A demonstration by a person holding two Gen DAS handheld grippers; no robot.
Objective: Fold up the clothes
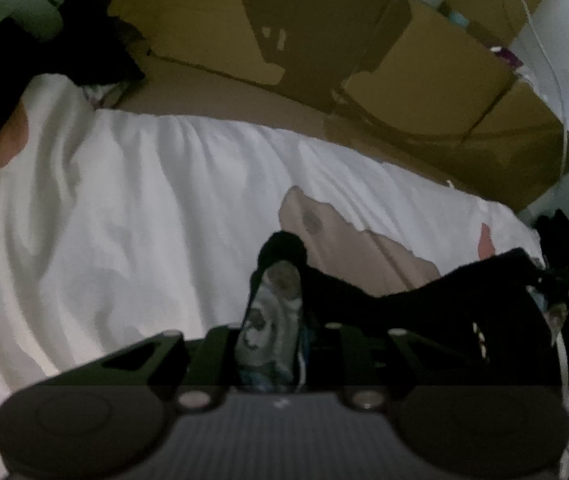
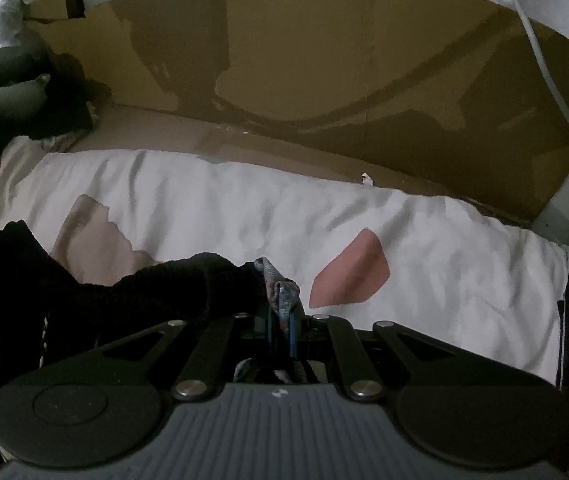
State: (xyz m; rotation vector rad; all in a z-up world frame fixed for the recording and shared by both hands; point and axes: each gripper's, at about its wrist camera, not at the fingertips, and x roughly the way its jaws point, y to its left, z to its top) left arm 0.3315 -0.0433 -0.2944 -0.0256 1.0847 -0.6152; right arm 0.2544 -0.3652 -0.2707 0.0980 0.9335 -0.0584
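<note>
A black garment [image 1: 424,304] with a grey patterned inner side hangs stretched between my two grippers, just above a white sheet [image 1: 124,200] with pinkish patches. In the left wrist view my left gripper [image 1: 278,304] is shut on one bunched corner, and the fabric covers its fingertips. The rest of the cloth runs off to the right. In the right wrist view my right gripper [image 2: 282,316] is shut on the other corner between its blue pads. From there the black garment [image 2: 104,304] sags away to the left over the white sheet [image 2: 244,208].
A brown cardboard wall [image 2: 324,80] stands along the far side of the sheet, also seen as the cardboard wall [image 1: 284,32]. A pile of dark clothes [image 1: 64,48] lies at the far left. A white cable [image 2: 544,60] hangs down on the right.
</note>
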